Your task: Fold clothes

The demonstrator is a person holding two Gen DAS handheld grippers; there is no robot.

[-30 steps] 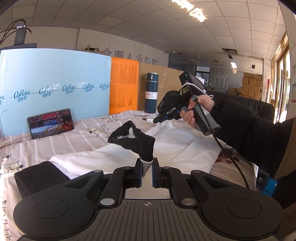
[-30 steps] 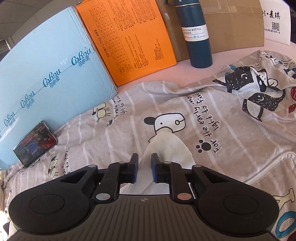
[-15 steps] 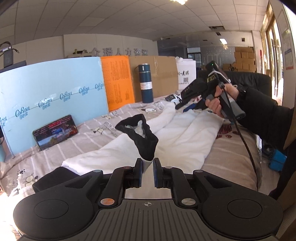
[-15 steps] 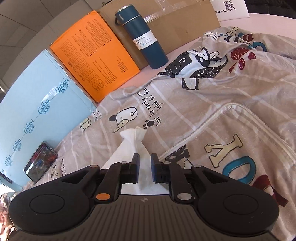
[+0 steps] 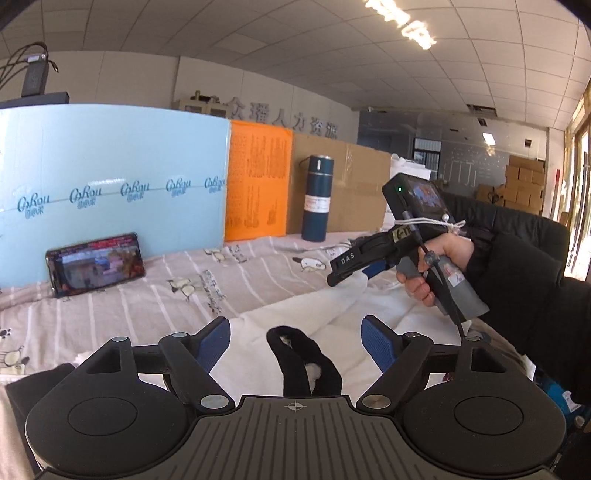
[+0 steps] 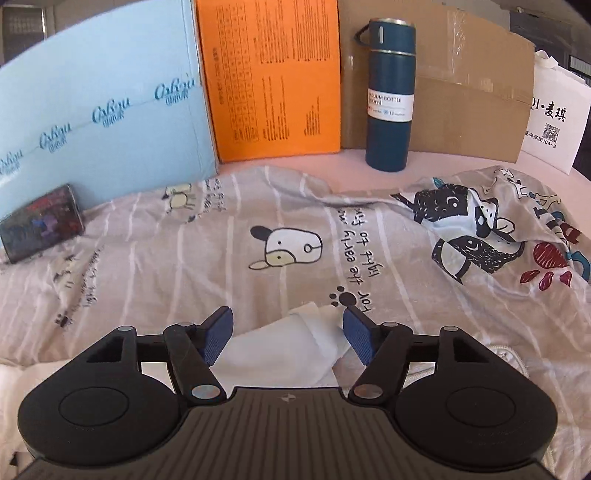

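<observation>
Left gripper [image 5: 295, 341]: jaws are spread wide; nothing is pinched.
Right gripper [image 6: 288, 334]: jaws are spread; nothing is gripped.
White garment [image 5: 314, 310]: laid flat on the printed sheet [image 6: 184, 266], its end seen between the right fingers.
Black cuff [image 5: 295, 365]: seen lying between the left fingers, untouched.
Behind: bottle [image 6: 389, 96], phone [image 5: 96, 264].

This looks like an office or storeroom rigged up for recording, not a home. A grid ceiling with strip lights [image 5: 402, 26], large wall lettering [image 5: 282, 118] and stacked cardboard cartons [image 5: 524, 184] by the far wall show it. A cartoon-print sheet [image 6: 295, 258] covers the worktop, backed by a blue foam board [image 5: 110, 177], an orange panel [image 6: 273, 77] and flattened cardboard [image 6: 469, 85].
</observation>
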